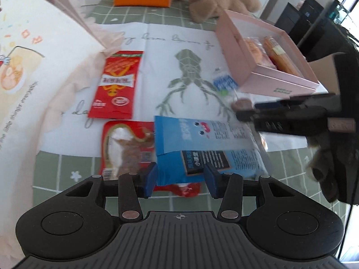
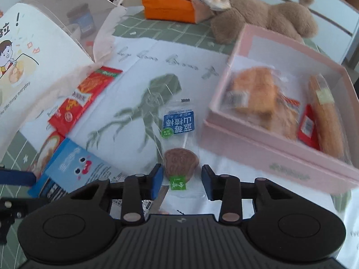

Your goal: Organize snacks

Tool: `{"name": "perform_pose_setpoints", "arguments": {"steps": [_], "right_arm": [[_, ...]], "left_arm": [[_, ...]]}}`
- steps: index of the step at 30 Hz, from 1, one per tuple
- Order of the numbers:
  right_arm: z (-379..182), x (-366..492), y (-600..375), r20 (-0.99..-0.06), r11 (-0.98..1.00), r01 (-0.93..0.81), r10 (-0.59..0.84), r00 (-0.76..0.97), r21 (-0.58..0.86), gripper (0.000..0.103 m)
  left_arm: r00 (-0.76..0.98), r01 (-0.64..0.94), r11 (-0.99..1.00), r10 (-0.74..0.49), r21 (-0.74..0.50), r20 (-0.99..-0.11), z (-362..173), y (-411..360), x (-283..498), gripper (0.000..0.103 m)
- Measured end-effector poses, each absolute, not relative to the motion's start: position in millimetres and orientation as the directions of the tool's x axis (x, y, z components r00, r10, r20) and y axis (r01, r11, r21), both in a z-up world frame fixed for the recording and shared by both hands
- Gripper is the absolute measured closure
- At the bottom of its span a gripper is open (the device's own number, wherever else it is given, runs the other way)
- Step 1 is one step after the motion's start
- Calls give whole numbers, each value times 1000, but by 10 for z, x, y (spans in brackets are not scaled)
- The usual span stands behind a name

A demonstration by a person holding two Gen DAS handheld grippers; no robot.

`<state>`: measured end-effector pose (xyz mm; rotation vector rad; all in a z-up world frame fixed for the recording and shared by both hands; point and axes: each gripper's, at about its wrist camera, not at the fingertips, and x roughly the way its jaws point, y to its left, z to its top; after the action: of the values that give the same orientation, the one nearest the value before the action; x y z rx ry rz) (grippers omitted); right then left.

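Snacks lie all over my desk [image 2: 139,51], on a white paper with a green frog drawing. My left claw [image 1: 179,179] points down at a blue snack bag [image 1: 202,143]. The bag's near end sits between the two blue fingers [image 1: 149,179]. I cannot tell if they squeeze it or only stand beside it. The bag's long side runs away from me and leans a bit to the right. A red pouch with a clear window [image 1: 125,148] lies just beside it on the left, partly under it. A long red packet [image 1: 116,85] lies farther off, pointing away from me.

My right claw [image 2: 181,180] hangs over a lollipop in a clear wrapper [image 2: 180,139]. The brown candy end is near me, between the spread fingers [image 2: 157,179], and they do not press on it. The wrapper's blue label end points away from me.

A pink box [image 2: 280,157] stands to the right with some snacks already inside. A brown plush toy [image 2: 269,15] and an orange pouch [image 2: 168,4] rest at the far side of the desk.
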<state>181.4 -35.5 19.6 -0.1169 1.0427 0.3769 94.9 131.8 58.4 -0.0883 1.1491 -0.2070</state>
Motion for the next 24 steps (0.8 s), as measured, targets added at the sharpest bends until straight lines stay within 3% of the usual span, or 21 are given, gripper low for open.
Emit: {"name": "perform_pose_setpoints", "arguments": {"steps": [4, 9, 12, 14, 24], "right_arm": [[196, 1563, -622, -869, 919, -379, 272, 412, 108, 65], [193, 1238, -823, -882, 922, -380, 233, 410, 67, 62], [176, 1153, -921, -881, 935, -344, 234, 412, 87, 49], [165, 1107, -976, -877, 941, -318, 245, 414, 113, 44], [98, 955, -898, -862, 945, -318, 224, 455, 78, 22]], "left_arm": [[443, 61, 965, -257, -257, -859, 613, 1431, 1079, 54], [530, -57, 996, -24, -64, -847, 487, 1749, 1548, 56], [507, -80, 997, 32, -10, -861, 318, 1847, 1825, 56], [518, -66, 998, 44, 11, -854, 276, 1821, 1940, 50], [537, -23, 998, 65, 63, -841, 210, 1628, 2278, 44]]}}
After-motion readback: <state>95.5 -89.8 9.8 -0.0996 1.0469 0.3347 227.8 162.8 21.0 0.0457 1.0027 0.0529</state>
